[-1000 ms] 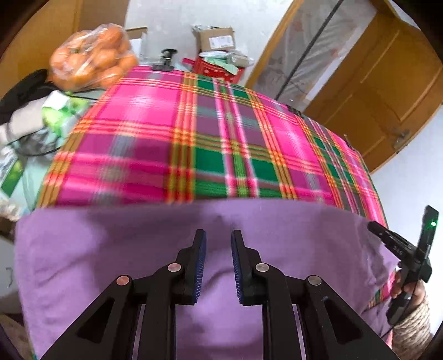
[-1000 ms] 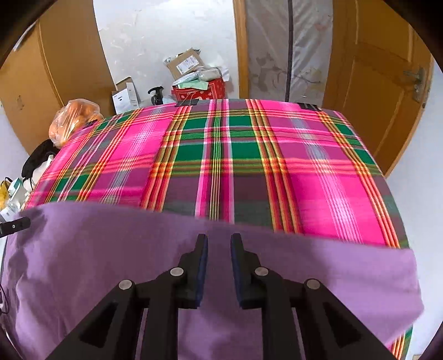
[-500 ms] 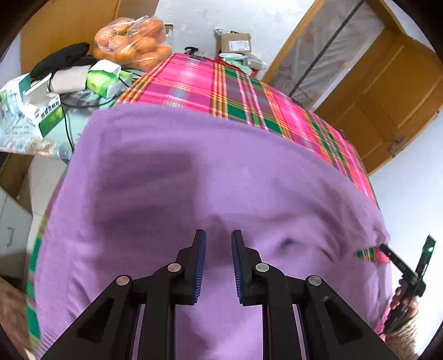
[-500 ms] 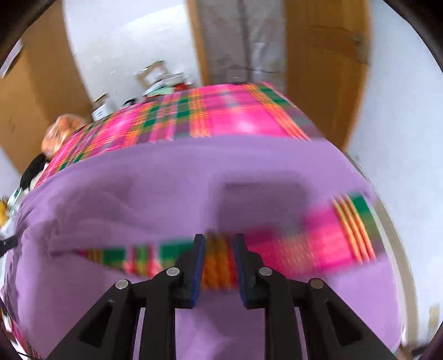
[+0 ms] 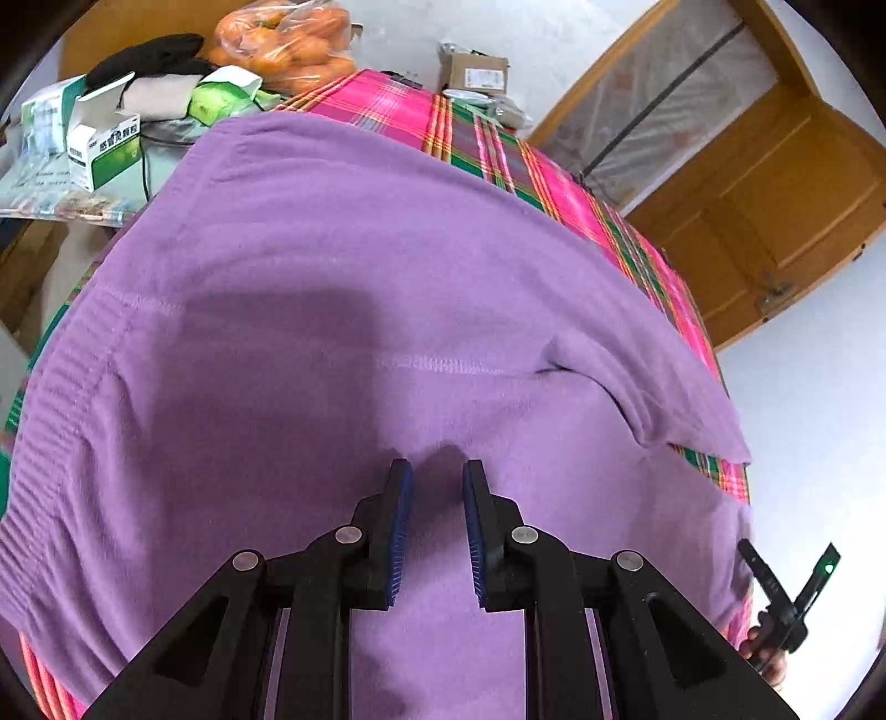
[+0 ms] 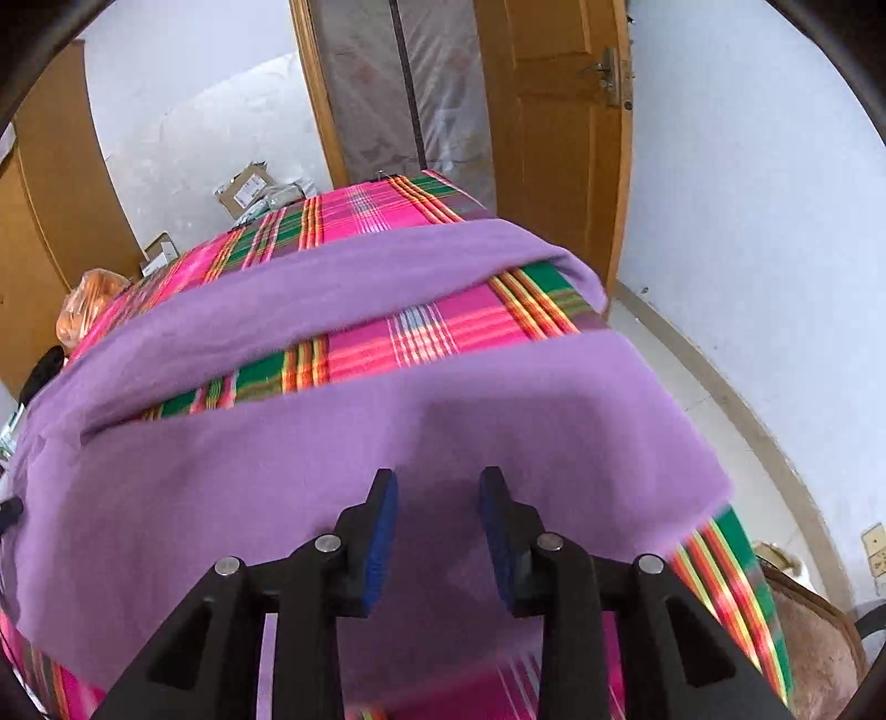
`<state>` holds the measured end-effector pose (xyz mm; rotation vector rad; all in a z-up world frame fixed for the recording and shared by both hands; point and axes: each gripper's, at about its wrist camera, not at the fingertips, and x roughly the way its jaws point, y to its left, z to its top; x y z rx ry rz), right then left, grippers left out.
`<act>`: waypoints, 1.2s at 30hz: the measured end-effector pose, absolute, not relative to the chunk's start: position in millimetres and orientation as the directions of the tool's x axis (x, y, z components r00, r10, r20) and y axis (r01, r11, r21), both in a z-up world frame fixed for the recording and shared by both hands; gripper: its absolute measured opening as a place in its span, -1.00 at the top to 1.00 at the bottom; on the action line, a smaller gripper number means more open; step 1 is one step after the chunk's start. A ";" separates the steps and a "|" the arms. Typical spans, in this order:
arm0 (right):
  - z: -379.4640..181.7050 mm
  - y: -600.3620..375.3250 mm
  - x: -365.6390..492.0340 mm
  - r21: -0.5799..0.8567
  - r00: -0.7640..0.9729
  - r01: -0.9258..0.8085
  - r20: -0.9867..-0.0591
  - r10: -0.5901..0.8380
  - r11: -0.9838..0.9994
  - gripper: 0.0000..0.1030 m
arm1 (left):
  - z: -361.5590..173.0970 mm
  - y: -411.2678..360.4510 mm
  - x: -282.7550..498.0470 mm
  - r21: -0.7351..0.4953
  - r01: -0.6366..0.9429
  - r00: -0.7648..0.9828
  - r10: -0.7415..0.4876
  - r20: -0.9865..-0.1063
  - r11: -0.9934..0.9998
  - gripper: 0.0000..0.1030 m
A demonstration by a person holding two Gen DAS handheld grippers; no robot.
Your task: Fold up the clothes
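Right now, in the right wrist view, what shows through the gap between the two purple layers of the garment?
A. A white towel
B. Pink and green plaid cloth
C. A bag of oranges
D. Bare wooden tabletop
B: a band of pink and green plaid cloth shows between the upper fold and the lower part of the purple garment, ahead of the open right claw.

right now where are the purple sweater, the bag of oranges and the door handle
purple sweater (image 5: 310, 266): left wrist view, flat body of the knit
bag of oranges (image 5: 288, 39): left wrist view, middle of the clear bag
door handle (image 6: 606, 69): right wrist view, brass lock plate
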<state>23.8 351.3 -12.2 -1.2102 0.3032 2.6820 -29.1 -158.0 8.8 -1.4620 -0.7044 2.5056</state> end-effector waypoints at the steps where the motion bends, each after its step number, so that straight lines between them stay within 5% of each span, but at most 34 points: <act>1: -12.5 349.3 30.7 0.097 -0.651 -0.247 -0.754 0.091 -0.964 0.39 | 8.8 -157.4 -28.1 -0.469 0.096 -0.509 0.361 -0.781 -0.878 0.63; 9: -13.1 336.7 83.6 -0.006 -0.653 -0.230 -0.740 0.158 -0.973 0.36 | 7.6 -150.4 -16.5 -0.467 0.078 -0.500 0.371 -0.782 -0.881 0.63; 20: -2.8 404.6 81.0 0.211 -0.683 -0.420 -0.714 0.154 -0.883 0.34 | 5.3 -135.2 1.6 -0.460 0.022 -0.475 0.396 -0.786 -0.888 0.62; 28: -13.3 403.6 62.2 0.051 -0.609 -0.459 -0.745 0.273 -0.887 0.34 | 0.5 -137.2 15.9 -0.480 0.025 -0.490 0.408 -0.770 -0.877 0.63; 36: -3.6 401.9 84.1 0.102 -0.622 -0.491 -0.737 0.266 -0.865 0.33 | 3.6 -143.4 20.6 -0.475 0.028 -0.495 0.401 -0.771 -0.879 0.62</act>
